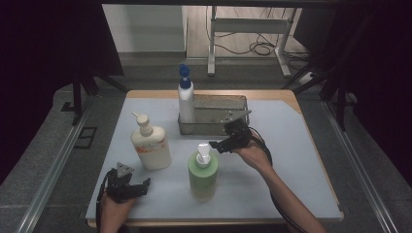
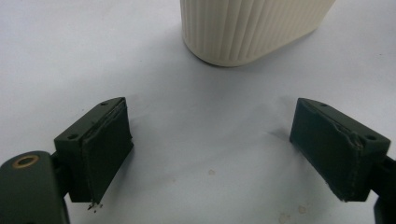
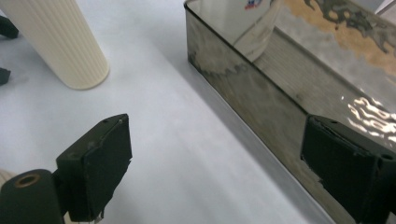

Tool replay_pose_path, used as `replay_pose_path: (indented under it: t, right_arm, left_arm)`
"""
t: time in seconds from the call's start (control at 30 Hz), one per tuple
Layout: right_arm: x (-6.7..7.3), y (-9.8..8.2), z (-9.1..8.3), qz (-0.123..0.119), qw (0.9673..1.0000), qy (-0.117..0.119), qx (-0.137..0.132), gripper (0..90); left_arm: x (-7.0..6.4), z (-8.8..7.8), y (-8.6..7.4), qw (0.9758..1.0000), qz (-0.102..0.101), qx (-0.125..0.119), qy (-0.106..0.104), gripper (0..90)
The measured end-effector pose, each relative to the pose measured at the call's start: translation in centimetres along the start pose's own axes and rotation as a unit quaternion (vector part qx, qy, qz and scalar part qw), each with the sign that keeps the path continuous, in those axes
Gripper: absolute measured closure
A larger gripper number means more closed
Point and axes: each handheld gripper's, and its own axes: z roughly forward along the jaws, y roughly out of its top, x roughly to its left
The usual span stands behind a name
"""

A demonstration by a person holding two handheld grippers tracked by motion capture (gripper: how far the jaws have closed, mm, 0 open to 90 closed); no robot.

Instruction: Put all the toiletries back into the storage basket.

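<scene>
Green plastic makes up the pump bottle (image 1: 203, 175) that stands upright near the front middle of the table (image 1: 291, 160). Its white pump top is seen just beside the right gripper (image 1: 216, 145), which is held a little above and to the right of it. The jaws of the right gripper are spread wide, and nothing is held between them. Whether one tip touches the pump cannot be told from the high view, as that spot is small and dark.

A cream bottle (image 1: 151, 144) with ribbed sides is placed to the left of the green one, with a gap between them. A shiny metal tray (image 3: 243, 88) is set farther back, and a white bottle with a blue top (image 1: 185, 97) is stood at its left end. In the right gripper view, the tray wall is seen close by the right jaw.

The left gripper (image 1: 132, 186) is held low at the front left corner. Its jaws are also wide apart and empty, with the cream bottle seen ahead of them.
</scene>
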Motion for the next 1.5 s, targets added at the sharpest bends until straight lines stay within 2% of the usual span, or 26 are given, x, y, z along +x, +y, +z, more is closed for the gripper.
replay_pose_path:
  t: [0.13,0.37,0.53,0.67,0.83,0.93,1.23,1.5]
  right_arm:
    - [-0.3,-0.9,-0.4,0.014,0.9999,0.005,0.001,8.0]
    - [-0.3,-2.3,-1.0,0.011,0.9999,0.012,-0.004,4.9]
    - [0.0,-3.3,-1.4,-0.007,0.9998,0.016,-0.010,0.2]
    - [0.3,-4.1,-1.8,-0.020,0.9995,0.016,-0.018,0.0]
    - [0.6,-5.1,-2.4,-0.009,0.9994,0.027,-0.022,0.0]
    - [0.7,-5.7,-2.7,-0.006,0.9993,0.034,-0.015,0.0]
    - [1.7,-7.7,-3.6,-0.001,0.9985,0.055,0.001,0.0]
    - [3.0,-8.7,-4.5,-0.003,0.9974,0.072,-0.004,0.0]
  left_arm:
    - [0.0,0.0,0.0,1.0000,0.000,0.000,0.000,12.1]
    - [0.0,0.0,0.0,1.0000,0.000,0.000,0.000,12.2]
    - [0.0,0.0,0.0,1.0000,0.000,0.000,0.000,12.2]
    - [0.0,0.0,0.0,1.0000,0.000,0.000,0.000,12.2]
    - [0.0,0.0,0.0,1.0000,0.000,0.000,0.001,12.2]
    - [0.0,0.0,0.0,1.0000,0.000,0.000,0.000,12.2]
    - [0.0,0.0,0.0,1.0000,0.000,-0.001,0.001,12.1]
    - [0.0,0.0,0.0,1.0000,0.000,0.000,0.001,12.2]
